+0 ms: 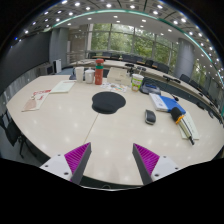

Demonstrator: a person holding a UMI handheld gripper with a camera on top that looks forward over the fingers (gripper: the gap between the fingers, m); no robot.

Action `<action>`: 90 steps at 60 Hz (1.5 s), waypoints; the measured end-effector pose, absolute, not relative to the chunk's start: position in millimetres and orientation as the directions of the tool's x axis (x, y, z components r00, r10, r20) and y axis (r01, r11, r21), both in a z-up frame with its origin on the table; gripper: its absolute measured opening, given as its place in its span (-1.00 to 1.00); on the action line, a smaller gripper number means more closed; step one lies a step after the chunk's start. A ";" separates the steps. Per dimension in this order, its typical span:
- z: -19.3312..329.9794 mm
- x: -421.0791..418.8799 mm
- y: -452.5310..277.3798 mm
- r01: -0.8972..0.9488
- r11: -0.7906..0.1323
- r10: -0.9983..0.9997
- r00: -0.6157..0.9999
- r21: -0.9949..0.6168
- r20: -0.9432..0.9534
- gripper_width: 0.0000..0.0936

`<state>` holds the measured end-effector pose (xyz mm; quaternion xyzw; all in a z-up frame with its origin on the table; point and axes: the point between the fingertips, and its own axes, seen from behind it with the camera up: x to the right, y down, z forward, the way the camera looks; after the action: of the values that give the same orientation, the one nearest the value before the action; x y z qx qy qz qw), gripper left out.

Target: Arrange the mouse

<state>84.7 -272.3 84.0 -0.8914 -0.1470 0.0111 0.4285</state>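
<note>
Gripper (110,158) held above the near edge of the table (60,125), fingers wide apart with nothing between them, purple pads (77,155) facing inward.

Mouse (150,117) lying on the table at about one o'clock from the fingers, well beyond them, dark and small. Just past it, at roughly two o'clock, a clutter of items (170,108) including something orange and something blue, too small to name. Round black mat (108,102) at twelve o'clock, left of the mouse and apart from it; probably the intended resting place, though only a guess from the task. Bottles and cups (93,73) farther off at eleven o'clock, papers (60,87) at ten.

Likely light, rigid, with a smooth curved shell, so prone to slipping out of a pinch taken high on the dome. Best taken across the narrow flanks, low near the base, pads square to the sides. No sign of a cable from here; cannot tell. Not fragile, yet buttons and wheel better left unpressed. Reach forward and rightward needed first.
</note>
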 end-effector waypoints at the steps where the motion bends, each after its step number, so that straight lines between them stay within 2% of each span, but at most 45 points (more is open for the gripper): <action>1: 80.2 93.7 -264.1 0.249 -0.590 0.261 0.959 -0.768 0.111 0.82; 16: 37.1 198.3 -133.7 0.165 -0.606 0.121 0.986 -0.778 0.115 0.82; 35: 5.9 228.3 -2.4 0.116 -0.602 0.100 0.993 -0.790 0.070 0.73; 42: -3.5 225.6 21.3 0.098 -0.609 0.103 0.994 -0.787 0.044 0.47; 47: -10.5 227.4 28.0 0.095 -0.618 0.100 0.994 -0.781 0.042 0.05; 64: -8.4 227.7 30.3 0.126 -0.621 0.106 0.991 -0.774 0.075 -0.27; 71: 14.1 217.6 35.5 0.135 -0.599 0.111 0.990 -0.790 0.085 -0.31; 83: 112.5 163.0 62.0 0.081 -0.488 0.083 0.996 -0.869 0.046 -0.31; 90: 147.9 98.8 80.1 0.074 -0.451 0.104 0.994 -0.889 0.030 -0.31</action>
<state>98.8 80.1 147.9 -0.8518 -0.0525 0.0144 0.5211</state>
